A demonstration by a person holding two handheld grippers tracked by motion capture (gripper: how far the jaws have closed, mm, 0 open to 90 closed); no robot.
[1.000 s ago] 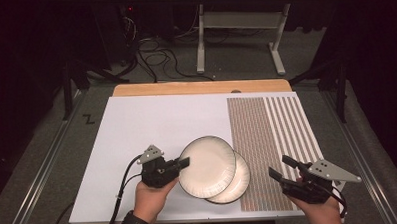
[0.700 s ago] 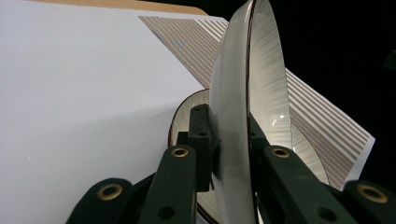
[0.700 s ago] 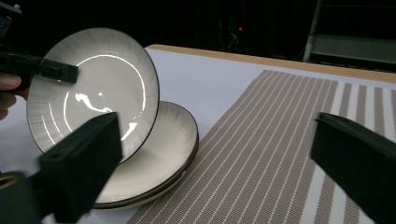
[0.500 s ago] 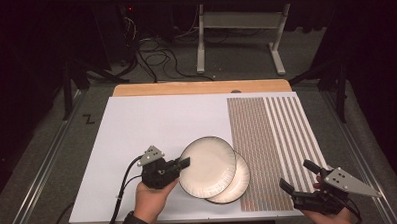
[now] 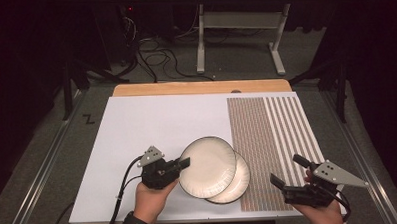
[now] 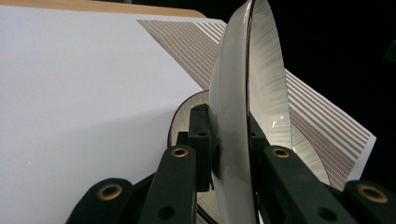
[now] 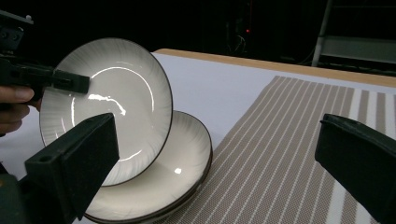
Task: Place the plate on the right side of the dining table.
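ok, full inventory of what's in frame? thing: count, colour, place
raised plate: 1, cream with dark rim, tilted up, clamped at its left rim
lower plate: 1, same colours, flat on the table, partly under the raised one
placemat: 1, brown and white stripes, right part of the table
table: 1, white top, wooden far edge
metal frame: 1, grey, on the floor behind the table
left gripper: 1, black, shut on the raised plate
right gripper: 1, black, jaws wide open, holding nothing, over the placemat's near edge
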